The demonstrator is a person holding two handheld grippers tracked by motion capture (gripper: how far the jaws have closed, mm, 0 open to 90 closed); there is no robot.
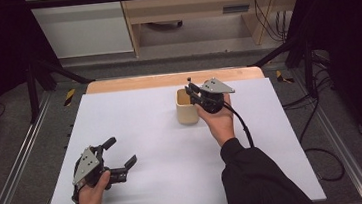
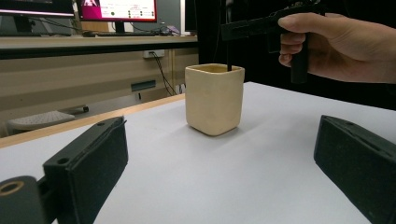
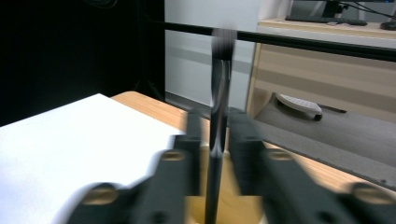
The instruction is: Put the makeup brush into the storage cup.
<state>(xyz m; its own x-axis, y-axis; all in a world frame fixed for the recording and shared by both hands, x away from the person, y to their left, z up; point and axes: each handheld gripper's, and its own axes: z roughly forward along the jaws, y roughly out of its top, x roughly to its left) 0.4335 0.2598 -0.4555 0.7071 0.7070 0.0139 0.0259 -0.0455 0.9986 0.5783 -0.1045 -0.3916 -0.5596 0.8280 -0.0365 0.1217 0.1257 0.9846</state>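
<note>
A beige square cup (image 1: pixel 187 112) stands on the white table top (image 1: pixel 136 131), right of centre toward the back. My right gripper (image 1: pixel 191 89) hovers over its rim, pointing left. A thin black pen (image 3: pixel 218 116) stands upright between the jaws, its lower end inside the cup (image 3: pixel 233 205); it is blurred, and a slim gap shows beside it, so the pads do not press on it. In the left gripper view the pen (image 2: pixel 229 56) dips into the cup (image 2: pixel 215 100) under the right gripper (image 2: pixel 247 29). My left gripper (image 1: pixel 122 151) rests open and empty at the near left, its jaws (image 2: pixel 222 140) aimed at the cup.
A strip of wooden table edge (image 1: pixel 167 79) runs behind the white top. Black frame posts (image 1: pixel 31 81) stand at both back corners. The right gripper's cable (image 1: pixel 241 121) trails along the person's forearm toward the near right. Shelving and cables lie beyond the table.
</note>
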